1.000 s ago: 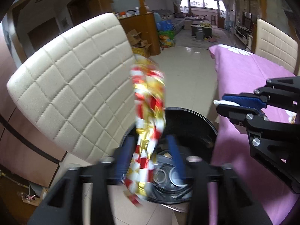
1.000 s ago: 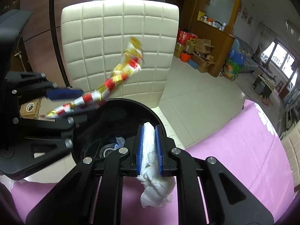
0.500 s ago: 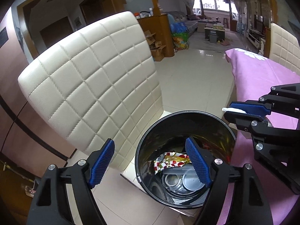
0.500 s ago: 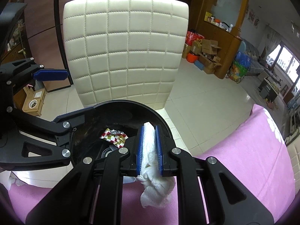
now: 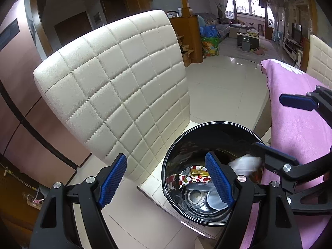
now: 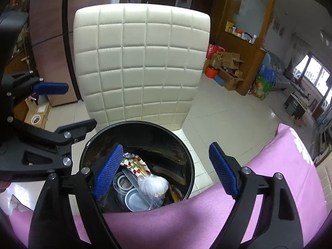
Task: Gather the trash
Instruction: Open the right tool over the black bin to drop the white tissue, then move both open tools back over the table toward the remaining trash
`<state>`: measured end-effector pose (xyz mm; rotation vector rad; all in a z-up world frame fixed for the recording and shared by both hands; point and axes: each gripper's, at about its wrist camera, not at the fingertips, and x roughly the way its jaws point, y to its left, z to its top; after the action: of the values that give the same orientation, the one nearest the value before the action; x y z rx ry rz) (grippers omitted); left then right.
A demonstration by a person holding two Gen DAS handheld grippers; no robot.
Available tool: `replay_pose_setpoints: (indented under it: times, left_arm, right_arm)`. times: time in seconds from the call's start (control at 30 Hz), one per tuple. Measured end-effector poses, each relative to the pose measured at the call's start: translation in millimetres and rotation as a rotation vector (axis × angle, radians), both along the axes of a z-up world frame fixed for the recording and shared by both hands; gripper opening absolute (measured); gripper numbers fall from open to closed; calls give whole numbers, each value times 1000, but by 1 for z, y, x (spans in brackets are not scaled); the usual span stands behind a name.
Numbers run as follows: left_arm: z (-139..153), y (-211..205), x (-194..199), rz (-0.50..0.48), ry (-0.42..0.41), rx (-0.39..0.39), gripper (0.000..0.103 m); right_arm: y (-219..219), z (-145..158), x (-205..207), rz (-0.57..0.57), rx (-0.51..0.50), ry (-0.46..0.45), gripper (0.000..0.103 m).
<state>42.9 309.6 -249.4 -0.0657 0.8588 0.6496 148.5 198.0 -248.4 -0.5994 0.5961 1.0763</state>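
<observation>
Trash in black bin on the floor against the pink-covered desk: white tissue wad atop red-gold wrapper, beside clear lids. Right gripper above bin, fingers springing apart, nothing between them. Left gripper released, spread wide, empty, over bin rim. Behind, cream quilted chair. No legible writing or brand anywhere.

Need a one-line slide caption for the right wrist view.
Right gripper, jaws opening and empty, above the black bin holding the white tissue and red-and-gold wrapper.
</observation>
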Motion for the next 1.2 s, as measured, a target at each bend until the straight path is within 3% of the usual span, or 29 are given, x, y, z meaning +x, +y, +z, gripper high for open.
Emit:
replay_pose_setpoints:
  times: [0.37,0.63,0.93,1.2]
  left_arm:
    - [8,-7,-2,-16,-11,-13,76]
    - [19,-38,4,-79,-27,-24,76]
    - [21,-128,23,-319,-3,-91,76]
    - [19,-242,49,-602,39,-155,76]
  right_arm:
    - [-23,4,0,-56,-21,-16,78]
    - [-85,14,2,-194,-24,-3,79]
    - [-200,20,-7,-466,-35,17,80]
    - [-316,25,-10,-765,-33,10,81]
